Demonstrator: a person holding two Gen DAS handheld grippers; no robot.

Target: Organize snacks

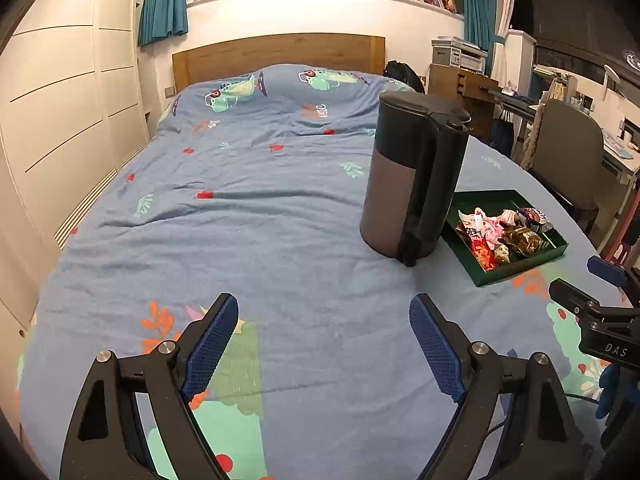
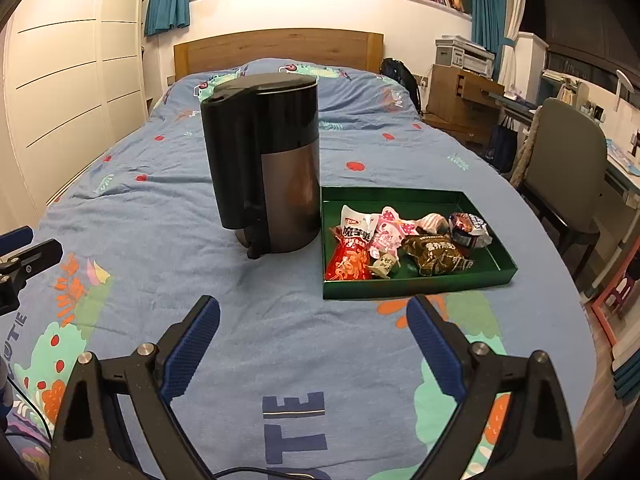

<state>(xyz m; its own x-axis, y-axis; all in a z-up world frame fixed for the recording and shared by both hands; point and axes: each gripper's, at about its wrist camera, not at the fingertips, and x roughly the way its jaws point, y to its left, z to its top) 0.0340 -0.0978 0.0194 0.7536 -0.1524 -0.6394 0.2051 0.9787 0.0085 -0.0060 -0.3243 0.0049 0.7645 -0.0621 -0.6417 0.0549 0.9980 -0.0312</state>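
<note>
A dark green tray [image 2: 416,290] [image 1: 520,272] lies on the blue bedspread and holds several wrapped snacks: a red packet [image 2: 349,262], a pink one [image 2: 386,234], a brown one [image 2: 434,258] and a dark one [image 2: 468,226]. In the left wrist view the snacks [image 1: 500,232] sit at the right. My left gripper [image 1: 324,308] hovers open over bare bedspread, left of the tray. Just in front of the tray's near edge, my right gripper [image 2: 314,312] is open with nothing between its fingers.
A tall black and grey kettle [image 2: 268,160] [image 1: 412,176] stands upright on the bed against the tray's left side. The bed's right edge borders a grey chair [image 2: 568,168] and a desk. A wooden headboard [image 2: 280,50] and white wardrobe close the far and left sides.
</note>
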